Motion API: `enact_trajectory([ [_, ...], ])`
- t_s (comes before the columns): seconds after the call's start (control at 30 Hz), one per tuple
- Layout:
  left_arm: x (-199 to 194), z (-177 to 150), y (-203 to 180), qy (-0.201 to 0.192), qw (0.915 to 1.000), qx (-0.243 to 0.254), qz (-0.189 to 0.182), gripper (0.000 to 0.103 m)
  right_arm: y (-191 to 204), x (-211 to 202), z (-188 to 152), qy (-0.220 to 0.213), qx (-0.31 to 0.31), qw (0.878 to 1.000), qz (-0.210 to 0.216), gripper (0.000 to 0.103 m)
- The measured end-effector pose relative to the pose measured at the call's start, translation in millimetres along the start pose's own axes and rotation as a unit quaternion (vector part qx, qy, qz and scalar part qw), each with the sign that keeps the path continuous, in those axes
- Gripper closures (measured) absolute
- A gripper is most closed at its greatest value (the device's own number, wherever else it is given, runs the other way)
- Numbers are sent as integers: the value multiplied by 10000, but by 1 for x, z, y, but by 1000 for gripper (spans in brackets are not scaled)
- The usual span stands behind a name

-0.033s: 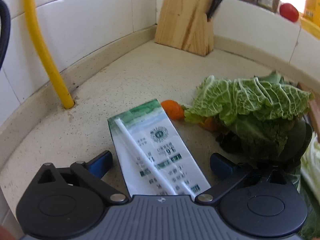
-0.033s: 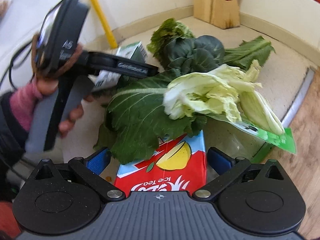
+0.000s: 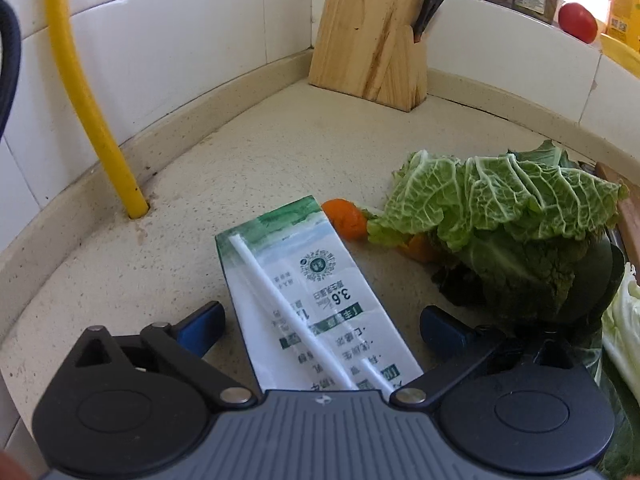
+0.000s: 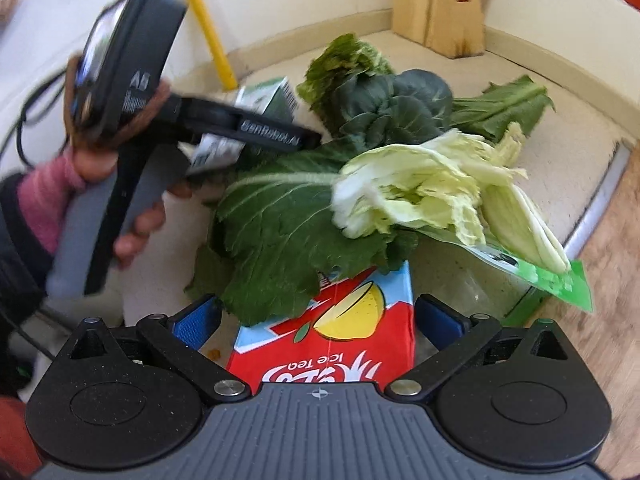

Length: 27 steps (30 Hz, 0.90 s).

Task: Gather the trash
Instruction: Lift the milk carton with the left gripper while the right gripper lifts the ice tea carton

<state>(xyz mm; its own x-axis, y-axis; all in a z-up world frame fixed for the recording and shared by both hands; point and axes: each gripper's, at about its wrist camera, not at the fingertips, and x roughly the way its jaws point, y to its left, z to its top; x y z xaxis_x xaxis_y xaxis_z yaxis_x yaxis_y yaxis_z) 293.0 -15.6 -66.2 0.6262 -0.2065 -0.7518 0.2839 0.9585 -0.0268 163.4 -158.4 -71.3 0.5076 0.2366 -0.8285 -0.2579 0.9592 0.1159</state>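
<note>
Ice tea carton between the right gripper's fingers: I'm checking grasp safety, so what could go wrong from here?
A dark leaf overlaps the ice tea carton, so lifting may drag greens along. The open right gripper could also catch the plastic bag beside it.

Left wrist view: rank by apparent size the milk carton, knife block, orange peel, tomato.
1. milk carton, though it lies nearest the camera, between the open left tongs, which inflates it
2. knife block, close behind the carton in apparent size
3. orange peel
4. tomato, farthest away
</note>
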Motion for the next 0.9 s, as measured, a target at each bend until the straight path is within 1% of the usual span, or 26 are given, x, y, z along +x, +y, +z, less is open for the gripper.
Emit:
enact_trajectory([
  [0.13, 0, 1, 0, 39, 10000, -10, -18, 2, 6, 2, 1, 72, -220, 9996, -148, 1],
  [0.17, 1, 0, 0, 30, 10000, 3, -11, 2, 7, 2, 1, 64, -252, 9994, -224, 6],
  [0.2, 2, 0, 0, 26, 10000, 37, 5, 3, 7, 0, 1, 39, -275, 9991, -313, 17],
  [0.23, 1, 0, -1, 5, 10000, 72, -15, 5, 9, -2, 1, -9, -294, 9988, -397, 25],
  [0.27, 0, 0, -1, -31, 9999, 92, -38, 13, 6, -5, 2, -30, -288, 9987, -417, 28],
  [0.3, -2, 1, -1, -67, 9999, 96, -39, 23, 2, -6, 3, -27, -223, 9992, -341, 28],
  [0.33, -4, 2, -1, -89, 9999, 86, -29, 29, -1, -6, 2, -50, -163, 9994, -289, 28],
  [0.37, -5, 3, -1, -105, 9999, 66, -30, 43, -3, -7, 2, -58, -115, 9996, -257, 29],
  [0.4, -6, 5, 1, -103, 9999, 45, -74, 50, -5, -9, 3, -79, -70, 9997, -226, 29],
  [0.47, -7, 8, 6, -41, 9996, -119, -255, 51, -14, -13, 3, -205, 192, 9996, -69, 29],
  [0.53, -10, 9, 13, -19, 9988, -325, -378, 52, -25, -24, 4, -358, 551, 9975, 255, 29],
  [0.6, -16, 10, 16, -97, 9983, -401, -420, 52, -38, -33, 6, -484, 945, 9926, 592, 29],
  [0.7, -26, 16, 23, -224, 9969, -518, -545, 52, -56, -41, 10, -675, 1440, 9827, 947, 29],
  [0.8, -34, 24, 30, -365, 9948, -708, -638, 52, -76, -47, 12, -852, 1967, 9675, 1339, 29],
  [0.9, -40, 30, 39, -477, 9913, -960, -766, 53, -95, -53, 11, -1070, 2492, 9451, 1825, 29],
])
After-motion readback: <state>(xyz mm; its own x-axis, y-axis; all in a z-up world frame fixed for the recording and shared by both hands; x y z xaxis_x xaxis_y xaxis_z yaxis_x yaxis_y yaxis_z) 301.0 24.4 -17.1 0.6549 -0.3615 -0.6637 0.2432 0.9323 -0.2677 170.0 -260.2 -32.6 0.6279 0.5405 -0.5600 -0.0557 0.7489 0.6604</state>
